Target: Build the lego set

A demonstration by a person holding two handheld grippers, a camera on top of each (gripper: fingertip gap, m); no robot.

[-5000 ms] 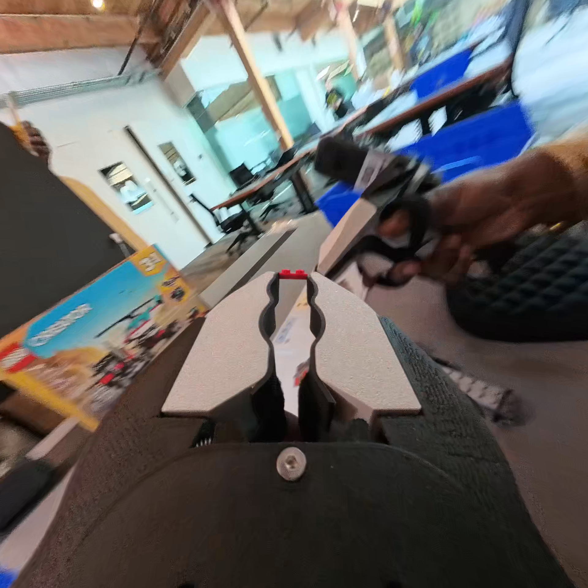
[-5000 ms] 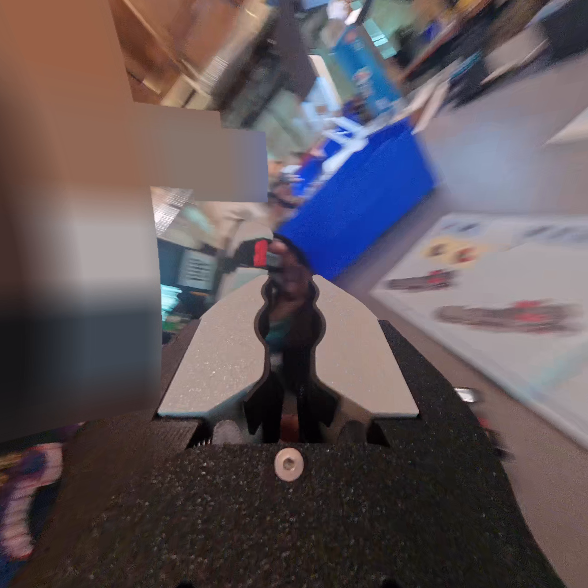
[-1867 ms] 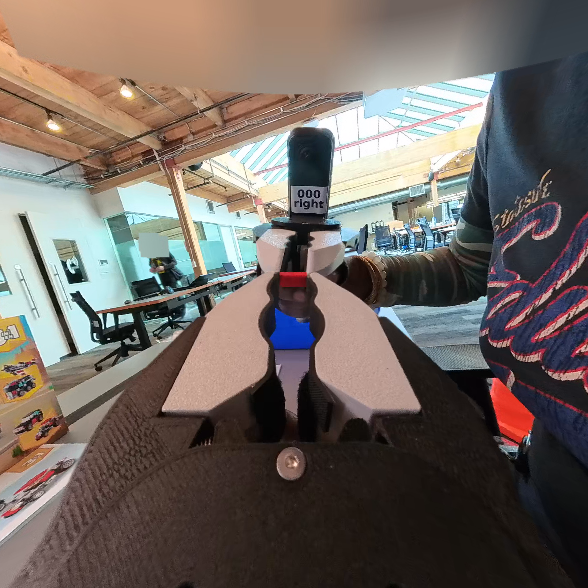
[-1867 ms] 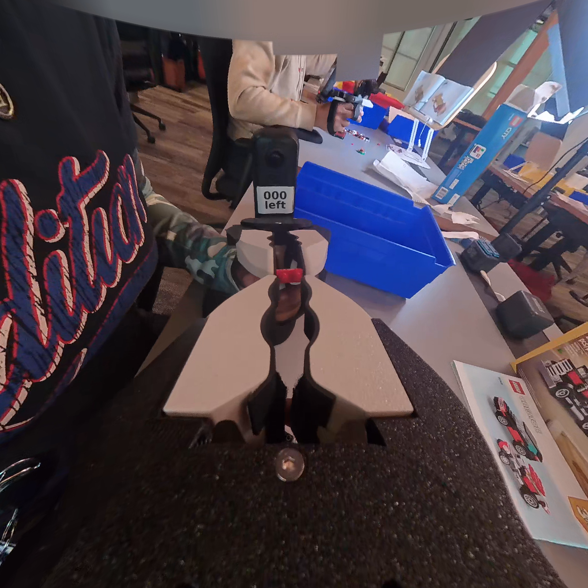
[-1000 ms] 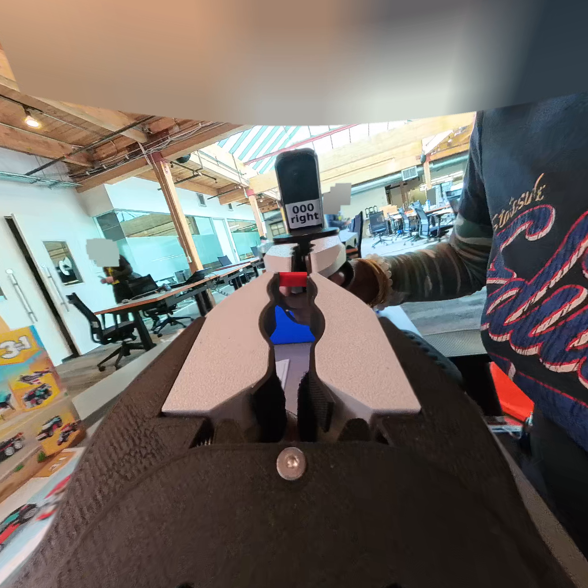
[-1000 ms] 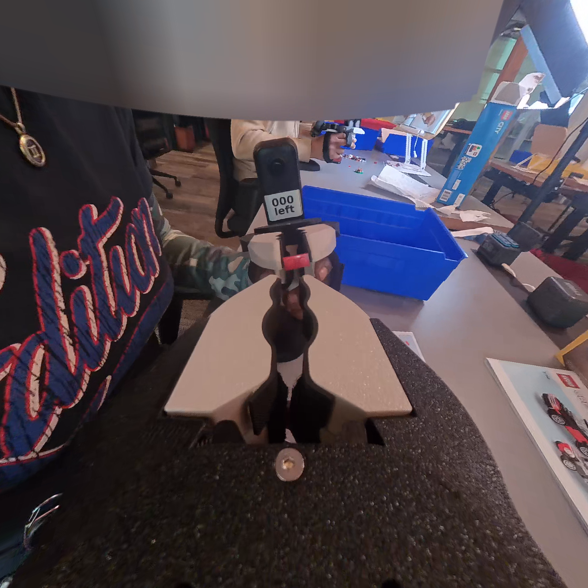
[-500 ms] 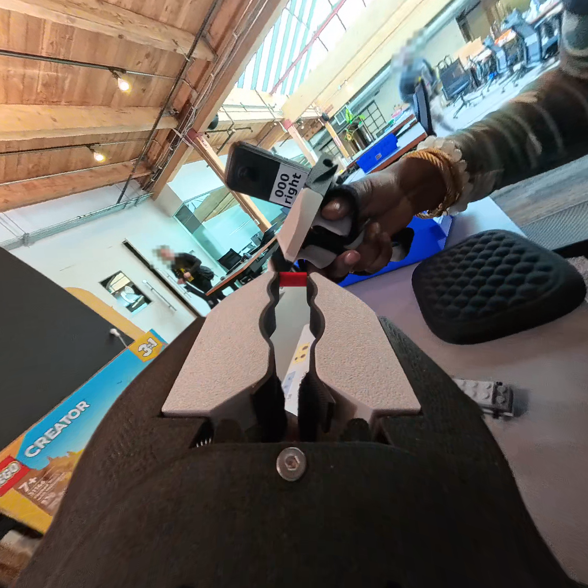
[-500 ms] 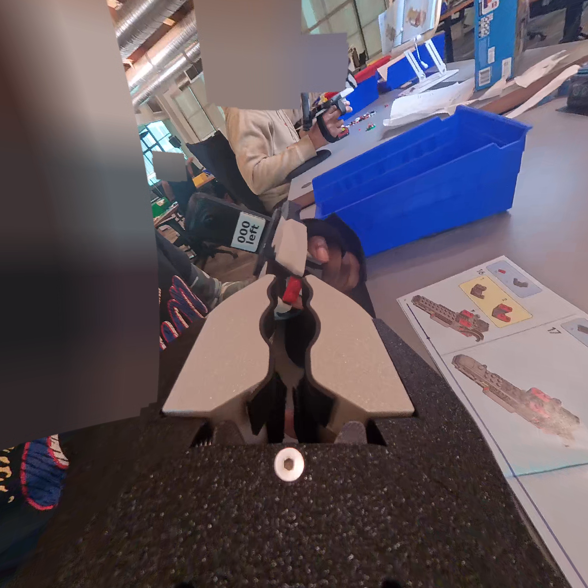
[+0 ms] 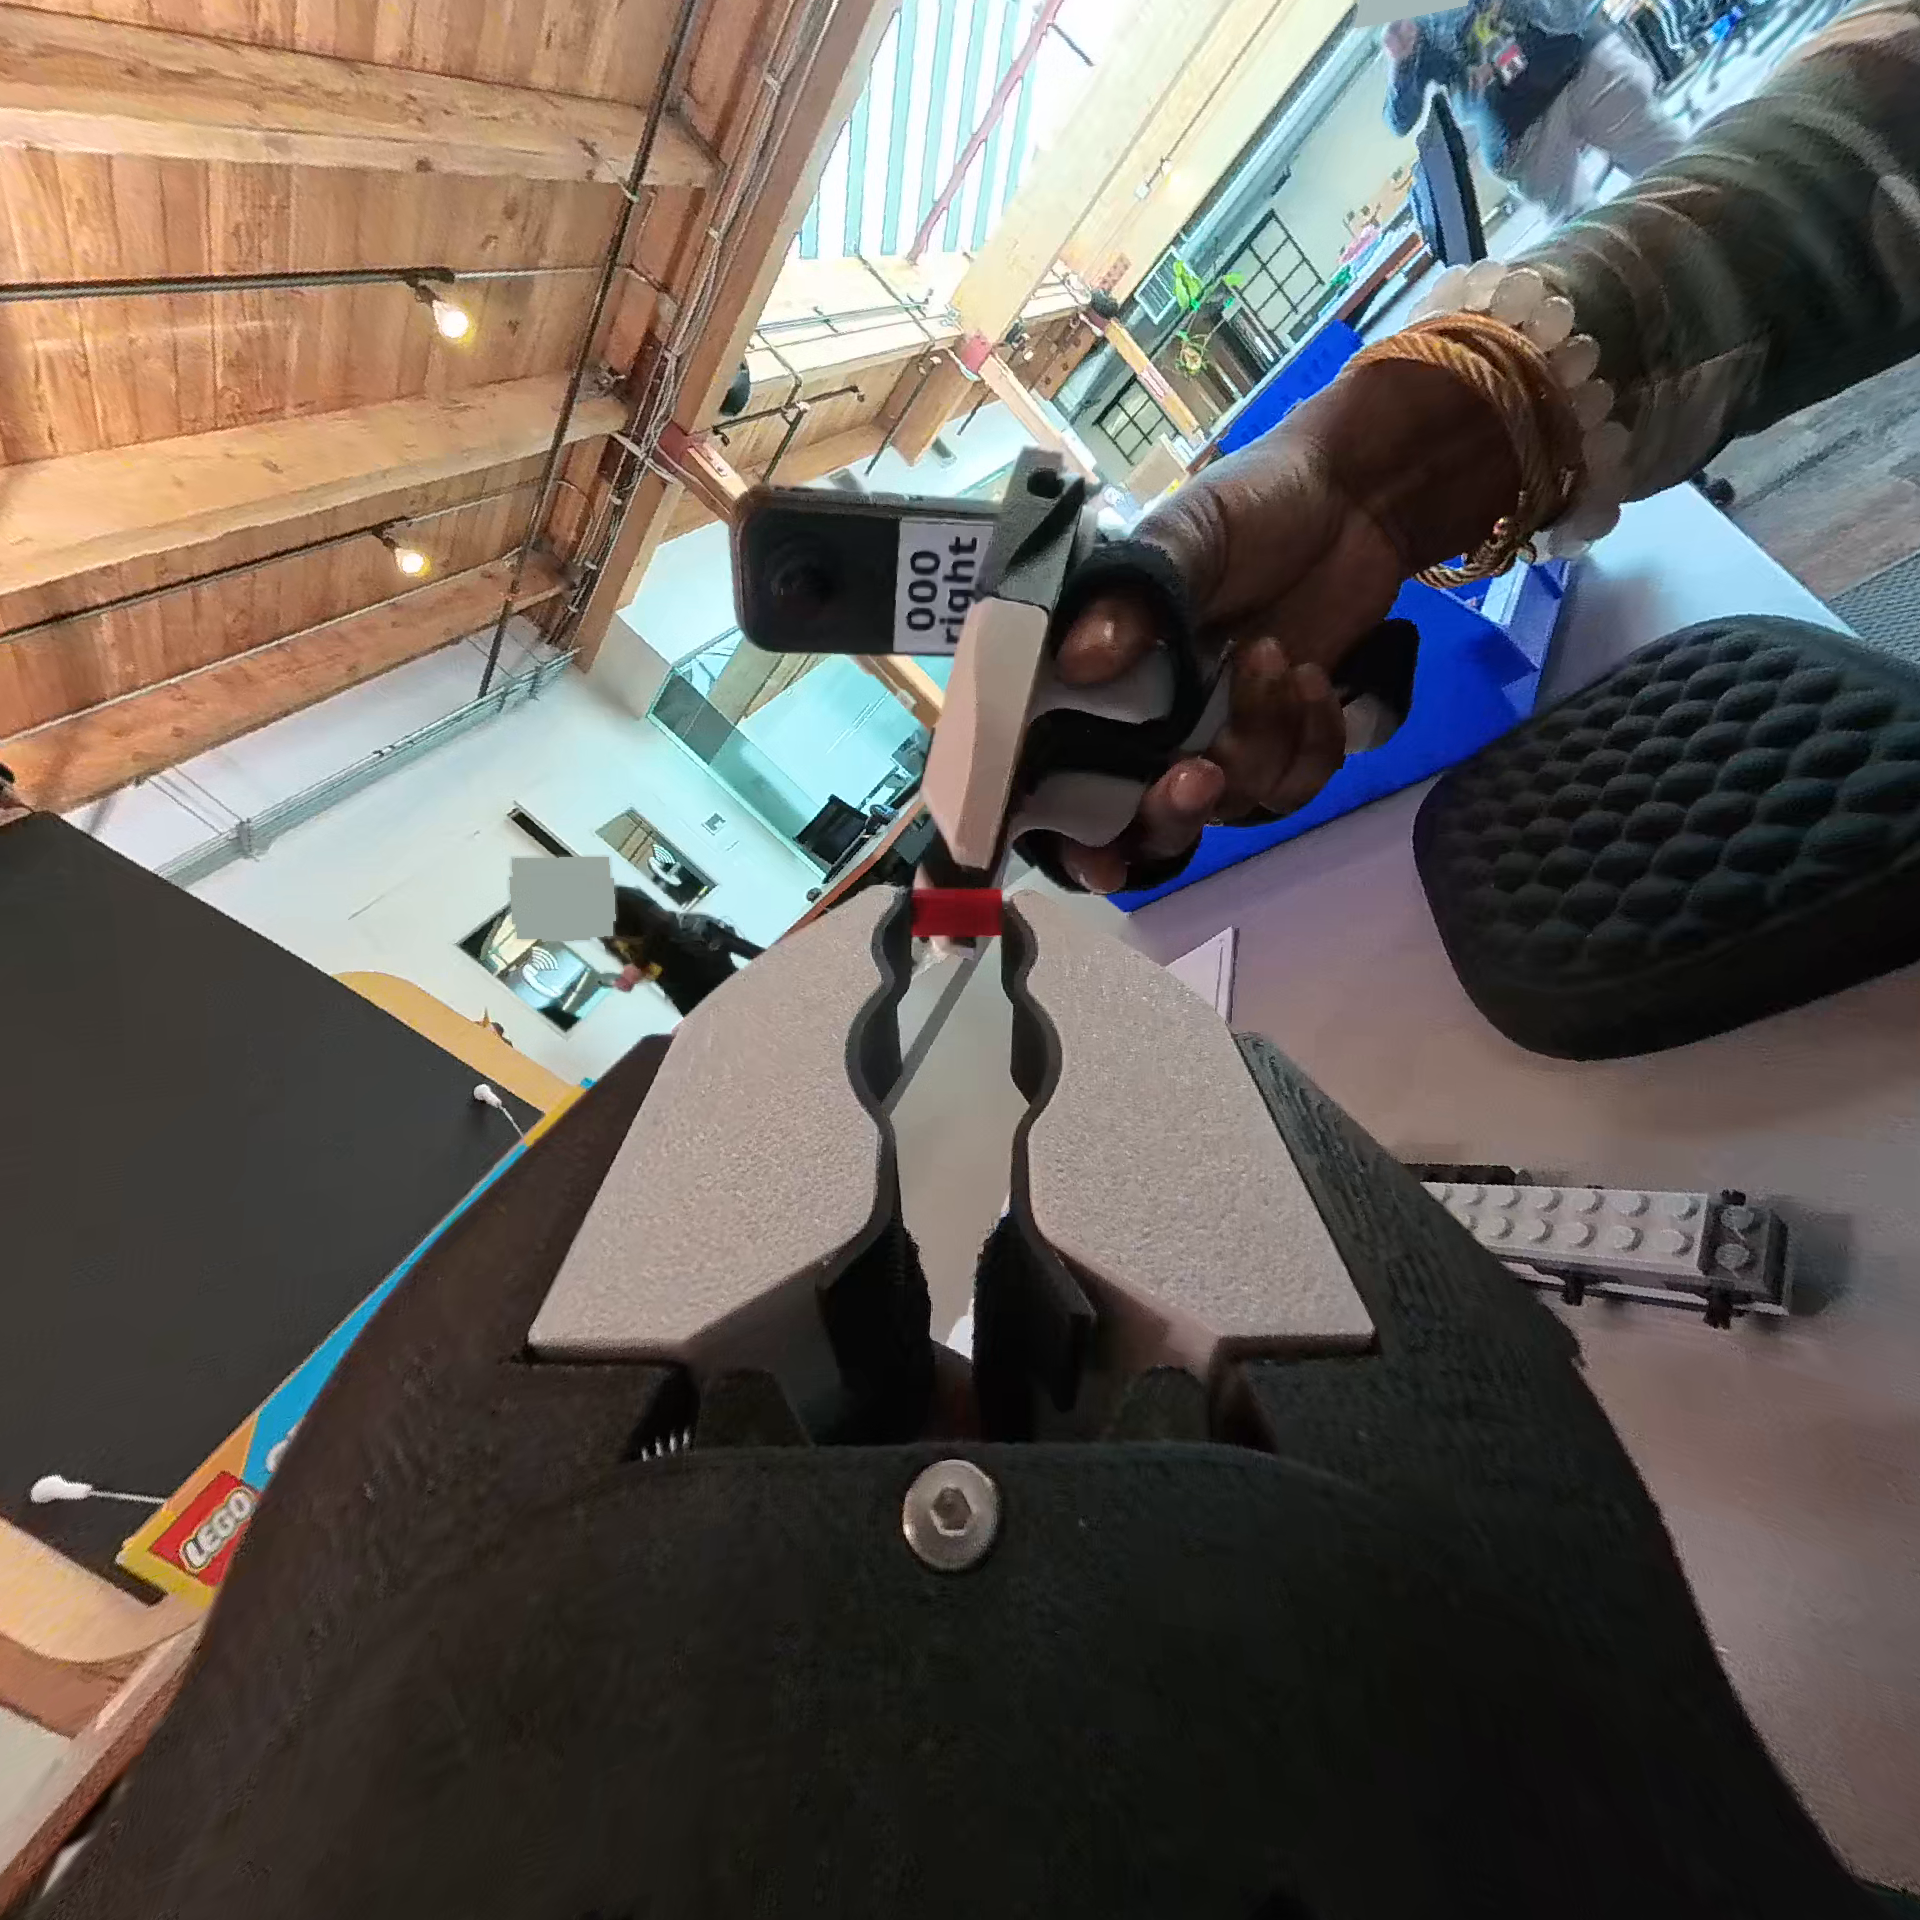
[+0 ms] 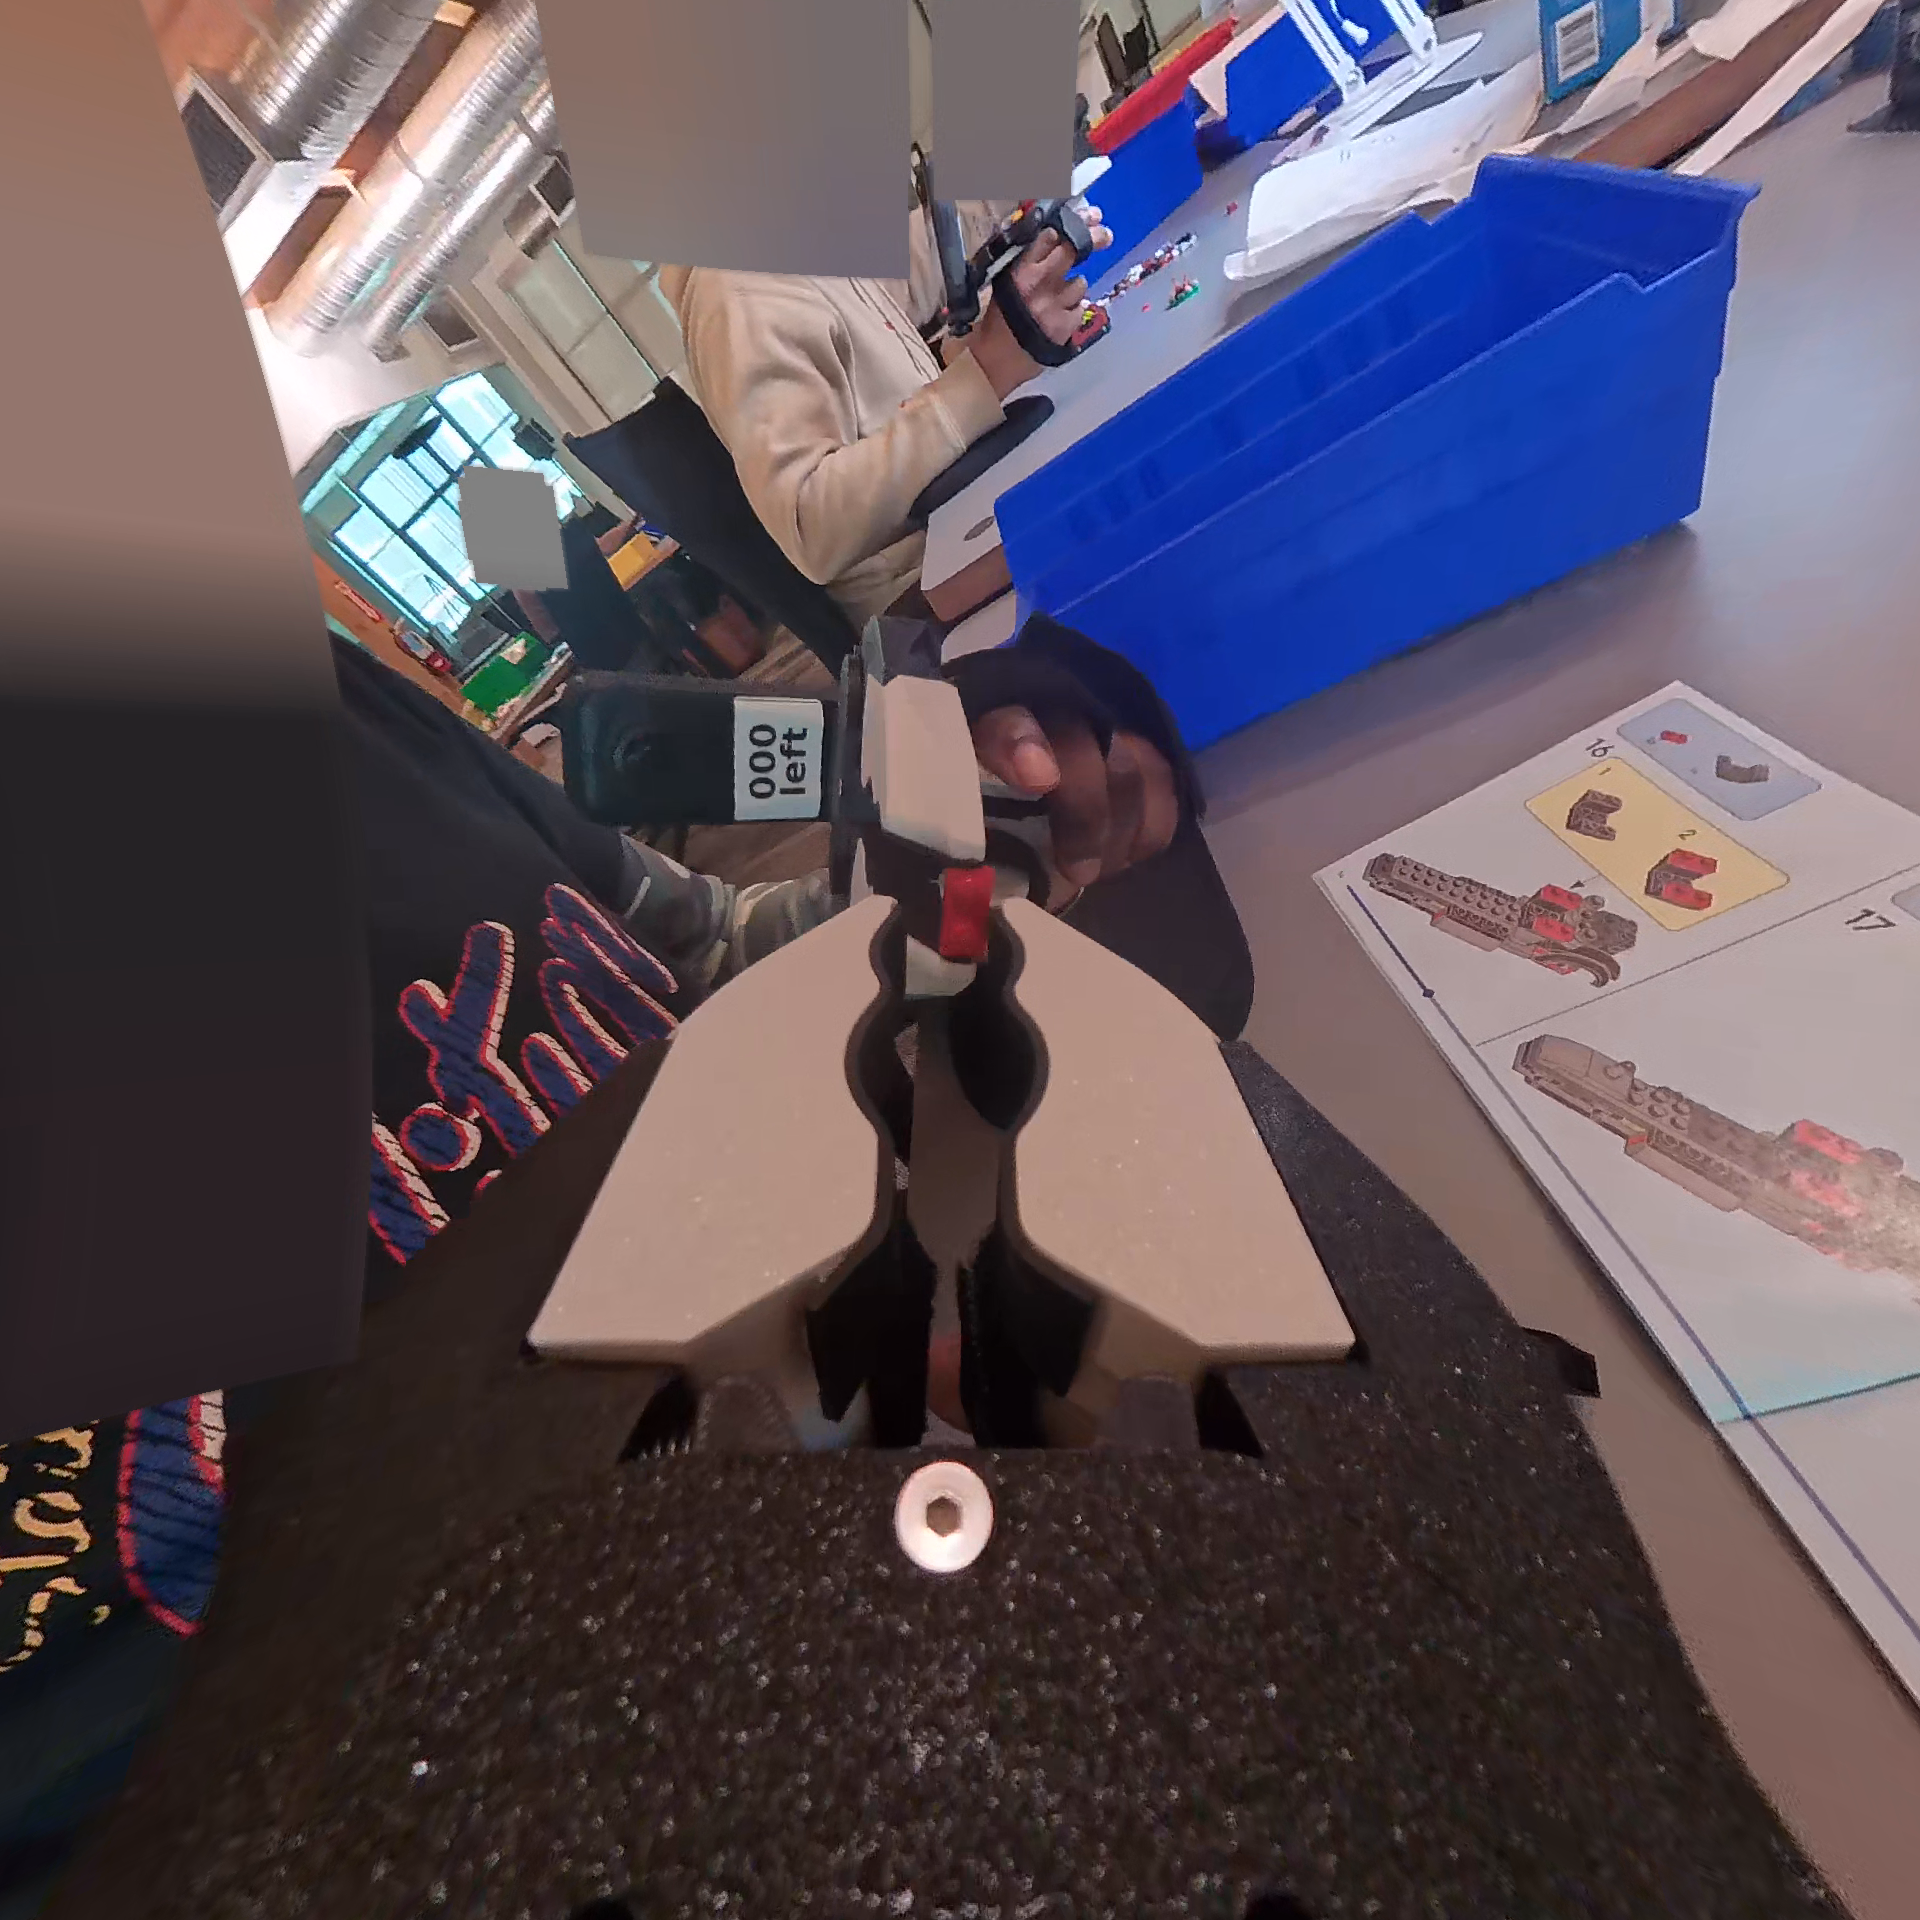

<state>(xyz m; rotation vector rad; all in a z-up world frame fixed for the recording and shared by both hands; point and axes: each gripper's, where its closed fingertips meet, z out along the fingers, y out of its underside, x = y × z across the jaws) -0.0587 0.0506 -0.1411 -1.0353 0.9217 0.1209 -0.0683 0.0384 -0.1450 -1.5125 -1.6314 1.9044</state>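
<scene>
My left gripper (image 9: 956, 920) is shut on a small red brick (image 9: 956, 914) and holds it in the air above the grey table. My right gripper (image 10: 951, 920) points straight at it, rolled a quarter turn relative to the left one. Its jaws stand a narrow gap apart around the red brick (image 10: 964, 912), with a dark gap on the brick's left side. In the left wrist view the right gripper (image 9: 961, 868) comes down from the upper right in a hand. A long light-grey brick assembly (image 9: 1590, 1242) lies on the table at the right.
A black padded cushion (image 9: 1704, 821) lies at the table's right. A blue bin (image 10: 1403, 447) stands beyond the grippers. An open instruction booklet (image 10: 1714, 1039) lies at the right. The set's box (image 9: 208, 1527) stands at the left. Another person (image 10: 831, 416) sits farther down the table. Less than 4 cm separates the two grippers' tips.
Both grippers have come down from chest height toward the table and rolled sideways. The right gripper's tips have closed in around the red brick, which the left gripper still holds.
</scene>
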